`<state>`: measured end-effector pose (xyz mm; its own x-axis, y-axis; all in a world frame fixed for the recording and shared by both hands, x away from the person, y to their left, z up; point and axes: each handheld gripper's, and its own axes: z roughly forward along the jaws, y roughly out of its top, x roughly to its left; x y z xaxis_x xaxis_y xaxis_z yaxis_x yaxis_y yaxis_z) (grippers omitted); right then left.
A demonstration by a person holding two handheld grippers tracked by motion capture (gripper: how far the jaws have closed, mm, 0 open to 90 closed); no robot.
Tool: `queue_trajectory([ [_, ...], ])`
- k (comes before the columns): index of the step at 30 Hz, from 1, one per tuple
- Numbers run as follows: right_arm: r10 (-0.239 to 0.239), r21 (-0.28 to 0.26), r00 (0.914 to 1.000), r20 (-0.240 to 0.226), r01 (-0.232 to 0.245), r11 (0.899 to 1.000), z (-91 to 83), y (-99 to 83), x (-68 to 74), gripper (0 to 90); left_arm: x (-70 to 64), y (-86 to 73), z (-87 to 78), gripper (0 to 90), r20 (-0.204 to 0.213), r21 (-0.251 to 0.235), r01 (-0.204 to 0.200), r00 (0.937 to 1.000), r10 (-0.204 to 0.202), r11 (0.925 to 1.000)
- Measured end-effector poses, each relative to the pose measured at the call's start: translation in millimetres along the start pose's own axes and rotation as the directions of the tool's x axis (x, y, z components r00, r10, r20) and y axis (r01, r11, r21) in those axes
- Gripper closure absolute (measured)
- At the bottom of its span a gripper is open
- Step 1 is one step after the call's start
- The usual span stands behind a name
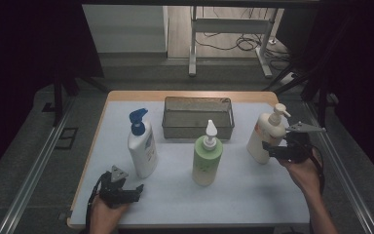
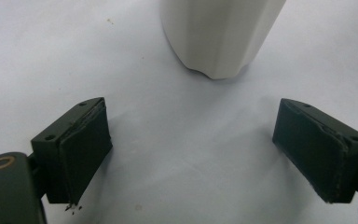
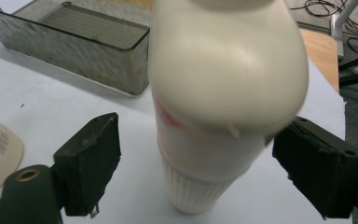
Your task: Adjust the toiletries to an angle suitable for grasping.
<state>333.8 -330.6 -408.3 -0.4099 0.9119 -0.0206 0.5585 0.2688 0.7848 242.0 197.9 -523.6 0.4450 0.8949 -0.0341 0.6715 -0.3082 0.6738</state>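
We worked over a white-covered table [image 1: 253, 195], where a grey mesh basket [image 1: 198, 118] sat at the back, probably as the place the bottles were bound for. Three stood upright before it: a blue-capped bottle [image 1: 142, 146], a green bottle [image 1: 207, 158] and a cream pump bottle [image 1: 265, 136] at the right. Our right gripper [image 1: 272, 147] had its jaws spread either side of that pump bottle [image 3: 223, 102], though contact was hard to judge through the blur. Our left gripper [image 1: 134, 191] waited wide apart just short of the blue-capped bottle's base [image 2: 219, 37].
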Motion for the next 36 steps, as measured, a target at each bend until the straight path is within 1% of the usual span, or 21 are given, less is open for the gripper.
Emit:
queue_trajectory([
  [5, -0.013, 0.013, 0.9999, 0.008, 0.013, 1.000, 8.1, 9.9, -1.5, 15.6, 0.0, 0.0, 0.0, 10.6, 0.000, 0.000, 0.000, 1.0000, 0.000, 1.0000],
  [9, -0.012, 0.013, 0.9998, 0.013, 0.012, 1.000, 13.1, 14.7, -2.3, 19.7, 0.0, 0.0, 0.0, 10.6, 0.000, 0.000, 0.000, 1.0000, 0.000, 1.0000],
  [12, -0.015, 0.015, 0.9999, 0.009, 0.015, 1.000, 16.1, 16.8, -2.8, 21.8, 0.0, 0.0, 0.0, 10.6, 0.001, 0.000, 0.000, 1.0000, 0.000, 1.0000],
  [13, -0.019, 0.016, 0.9998, 0.010, 0.019, 1.000, 18.8, 18.5, -3.0, 24.1, 0.0, 0.0, 0.0, 10.6, 0.000, 0.000, 0.000, 1.0000, 0.000, 1.0000],
  [14, -0.019, 0.016, 0.9998, 0.010, 0.019, 1.000, 18.8, 18.5, -3.0, 24.1, 0.0, 0.0, 0.0, 10.6, 0.000, 0.000, 0.000, 1.0000, 0.000, 1.0000],
  [15, -0.012, 0.016, 0.9999, 0.005, 0.012, 1.000, 21.0, 19.4, -3.1, 26.2, 0.1, 0.1, 0.0, 10.6, 0.001, 0.000, 0.000, 1.0000, 0.000, 1.0000],
  [17, -0.016, 0.015, 0.9998, 0.008, 0.015, 1.000, 23.4, 19.2, -3.6, 27.6, 0.1, 0.0, 0.0, 10.6, 0.001, 0.000, 0.000, 1.0000, 0.000, 1.0000],
  [19, -0.001, 0.017, 1.0000, 0.003, 0.001, 1.000, 24.8, 18.8, -4.2, 29.5, 0.1, 0.0, 0.0, 10.6, 0.001, 0.000, 0.000, 1.0000, 0.000, 1.0000],
  [23, 0.008, 0.012, 1.0000, 0.004, -0.008, 1.000, 26.8, 19.1, -5.2, 32.9, 0.1, 0.0, 0.0, 10.6, 0.001, 0.000, 0.000, 1.0000, 0.000, 1.0000],
  [30, 0.040, -0.008, 0.9992, -0.004, -0.040, 0.999, 26.2, 17.7, -5.8, 35.3, 0.1, 0.0, 0.0, 10.7, 0.000, 0.000, 0.000, 1.0000, 0.000, 1.0000],
  [33, 0.038, -0.011, 0.9993, 0.002, -0.038, 0.999, 25.6, 17.2, -5.0, 35.8, 0.1, 0.0, 0.1, 10.6, 0.001, 0.000, 0.000, 1.0000, 0.000, 1.0000],
  [36, 0.040, -0.025, 0.9992, 0.007, -0.040, 0.999, 24.8, 15.4, -4.3, 36.3, 0.1, 0.1, 0.0, 10.6, 0.001, 0.001, 0.000, 1.0000, 0.000, 1.0000],
])
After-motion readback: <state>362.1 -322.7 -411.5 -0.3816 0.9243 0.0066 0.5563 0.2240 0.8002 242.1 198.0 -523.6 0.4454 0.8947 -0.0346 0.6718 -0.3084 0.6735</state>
